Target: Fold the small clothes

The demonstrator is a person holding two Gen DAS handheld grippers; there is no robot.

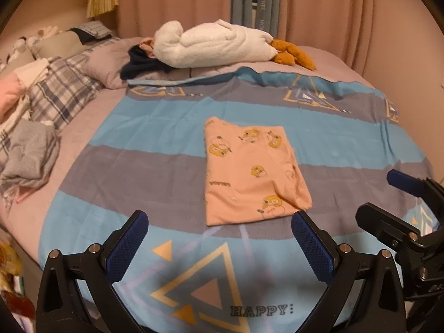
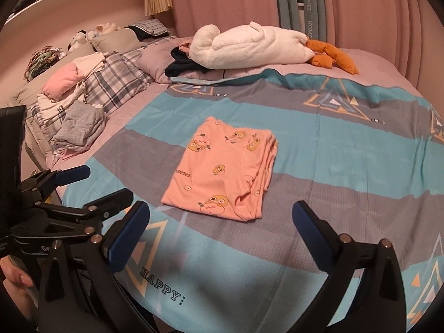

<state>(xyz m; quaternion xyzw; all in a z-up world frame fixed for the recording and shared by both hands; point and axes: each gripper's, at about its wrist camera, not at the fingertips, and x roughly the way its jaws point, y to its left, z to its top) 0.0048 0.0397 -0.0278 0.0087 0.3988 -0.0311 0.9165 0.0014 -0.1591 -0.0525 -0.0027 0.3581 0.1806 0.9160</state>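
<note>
A small peach garment with yellow cartoon prints [image 1: 249, 172] lies folded into a flat rectangle on the blue and grey striped sheet [image 1: 155, 127]; it also shows in the right wrist view [image 2: 222, 166]. My left gripper [image 1: 219, 222] is open and empty, just in front of the garment's near edge. My right gripper [image 2: 220, 213] is open and empty, hovering before the garment's near edge. The right gripper also shows in the left wrist view [image 1: 377, 197], and the left one in the right wrist view [image 2: 108, 183].
A pile of unfolded clothes with a grey piece [image 2: 80, 127] and plaid bedding [image 2: 116, 88] lies at the left. A white plush [image 2: 249, 47] with orange feet and dark clothing [image 2: 183, 63] lie at the back. Pink curtains [image 2: 360, 8] hang behind the bed.
</note>
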